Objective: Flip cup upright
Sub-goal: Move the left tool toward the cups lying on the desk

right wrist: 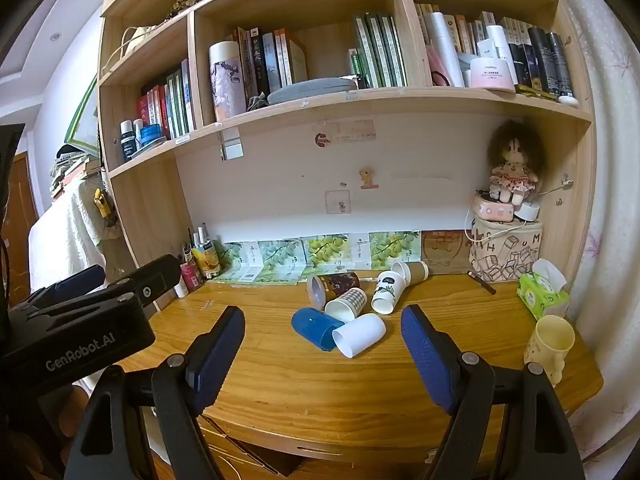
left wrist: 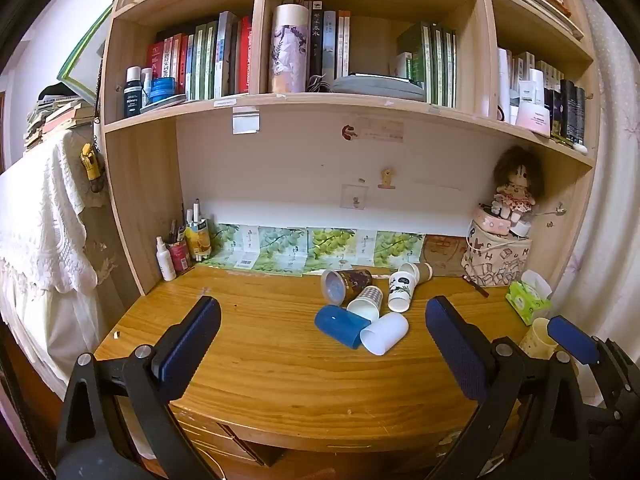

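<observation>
Several cups lie on their sides in a pile on the wooden desk (left wrist: 260,360): a blue cup (left wrist: 340,326), a white cup (left wrist: 385,333), a checked cup (left wrist: 366,301), a dark cup (left wrist: 346,283), a panda-print cup (left wrist: 402,290) and a brown cup (left wrist: 418,272). The pile also shows in the right wrist view, with the blue cup (right wrist: 316,328) and white cup (right wrist: 359,334) nearest. A cream cup (right wrist: 548,344) stands upright at the desk's right edge. My left gripper (left wrist: 322,336) is open and empty, short of the pile. My right gripper (right wrist: 322,346) is open and empty, also short of it.
A green tissue pack (right wrist: 540,290), a printed fabric bag (right wrist: 506,254) with a doll (right wrist: 514,176) on top stand at the back right. Bottles and pens (right wrist: 200,260) stand at the back left. Bookshelves hang above the desk.
</observation>
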`<action>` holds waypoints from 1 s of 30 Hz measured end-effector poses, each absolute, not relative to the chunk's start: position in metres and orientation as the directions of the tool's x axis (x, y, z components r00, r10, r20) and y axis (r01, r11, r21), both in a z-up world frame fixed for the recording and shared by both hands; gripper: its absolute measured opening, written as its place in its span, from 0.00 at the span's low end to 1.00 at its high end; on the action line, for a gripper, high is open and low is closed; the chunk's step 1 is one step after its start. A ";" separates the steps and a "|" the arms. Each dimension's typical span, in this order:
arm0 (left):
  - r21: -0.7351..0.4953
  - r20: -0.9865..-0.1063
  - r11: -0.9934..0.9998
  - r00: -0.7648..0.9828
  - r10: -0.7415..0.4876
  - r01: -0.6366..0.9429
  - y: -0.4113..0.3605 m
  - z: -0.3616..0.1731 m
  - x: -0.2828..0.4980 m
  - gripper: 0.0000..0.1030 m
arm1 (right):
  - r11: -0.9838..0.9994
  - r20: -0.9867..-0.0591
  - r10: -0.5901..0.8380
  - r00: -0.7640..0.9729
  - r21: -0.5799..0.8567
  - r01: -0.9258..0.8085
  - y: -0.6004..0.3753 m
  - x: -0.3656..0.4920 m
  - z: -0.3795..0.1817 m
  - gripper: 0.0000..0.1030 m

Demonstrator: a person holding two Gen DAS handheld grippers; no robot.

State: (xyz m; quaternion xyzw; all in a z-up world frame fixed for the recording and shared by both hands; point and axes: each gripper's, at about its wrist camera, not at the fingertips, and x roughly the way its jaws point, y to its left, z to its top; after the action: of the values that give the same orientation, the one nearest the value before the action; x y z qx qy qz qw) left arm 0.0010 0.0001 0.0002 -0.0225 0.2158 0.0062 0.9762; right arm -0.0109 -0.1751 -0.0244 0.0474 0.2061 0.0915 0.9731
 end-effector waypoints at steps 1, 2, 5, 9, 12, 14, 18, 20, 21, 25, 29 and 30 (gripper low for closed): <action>-0.045 -0.425 0.999 0.905 0.002 -0.023 0.000 0.000 0.002 0.99 | 0.978 -0.395 0.199 0.897 0.132 -0.159 -0.175 -0.011 -0.024 0.79; -0.049 -0.431 0.999 0.903 0.000 -0.024 0.000 0.000 0.003 0.99 | 0.978 -0.399 0.200 0.895 0.134 -0.159 -0.175 -0.011 -0.025 0.79; -0.053 -0.447 0.998 0.894 -0.001 -0.025 -0.002 0.001 0.004 0.99 | 0.977 -0.413 0.203 0.888 0.141 -0.158 -0.176 -0.013 -0.025 0.79; -0.071 -0.481 0.997 0.877 -0.019 -0.018 -0.003 -0.003 0.006 0.99 | 0.976 -0.450 0.206 0.869 0.156 -0.150 -0.180 -0.003 -0.029 0.79; -0.065 -0.516 0.997 0.857 -0.009 -0.029 -0.009 -0.006 0.009 0.99 | 0.974 -0.475 0.213 0.854 0.174 -0.147 -0.183 -0.002 -0.034 0.79; -0.062 -0.535 0.997 0.845 0.002 -0.041 -0.011 -0.009 0.012 0.99 | 0.972 -0.503 0.221 0.836 0.188 -0.143 -0.188 0.005 -0.037 0.79; -0.046 -0.585 0.997 0.810 0.029 -0.069 -0.017 -0.018 0.019 0.99 | 0.966 -0.548 0.239 0.802 0.215 -0.141 -0.194 0.014 -0.049 0.79; -0.034 -0.607 0.996 0.794 0.041 -0.077 -0.021 -0.024 0.024 0.99 | 0.962 -0.568 0.251 0.784 0.233 -0.140 -0.199 0.020 -0.056 0.79; -0.024 -0.619 0.996 0.784 0.051 -0.085 -0.023 -0.026 0.025 0.99 | 0.960 -0.576 0.257 0.776 0.241 -0.139 -0.201 0.022 -0.059 0.79; -0.014 -0.653 0.995 0.755 0.062 -0.094 -0.029 -0.031 0.032 0.99 | 0.948 -0.594 0.290 0.750 0.284 -0.141 -0.212 0.032 -0.066 0.79; -0.018 -0.663 0.994 0.746 0.067 -0.105 -0.033 -0.033 0.035 0.99 | 0.940 -0.596 0.318 0.737 0.297 -0.165 -0.220 0.040 -0.069 0.79; -0.018 -0.664 0.994 0.745 0.068 -0.107 -0.034 -0.034 0.034 0.99 | 0.939 -0.597 0.323 0.734 0.300 -0.168 -0.221 0.041 -0.069 0.79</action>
State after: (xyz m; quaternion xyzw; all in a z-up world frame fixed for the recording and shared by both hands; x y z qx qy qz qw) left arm 0.0344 -0.0335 -0.0335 -0.0272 0.3543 0.0467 0.9336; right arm 0.0414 -0.2214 -0.0689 0.1135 0.3394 0.1328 0.9243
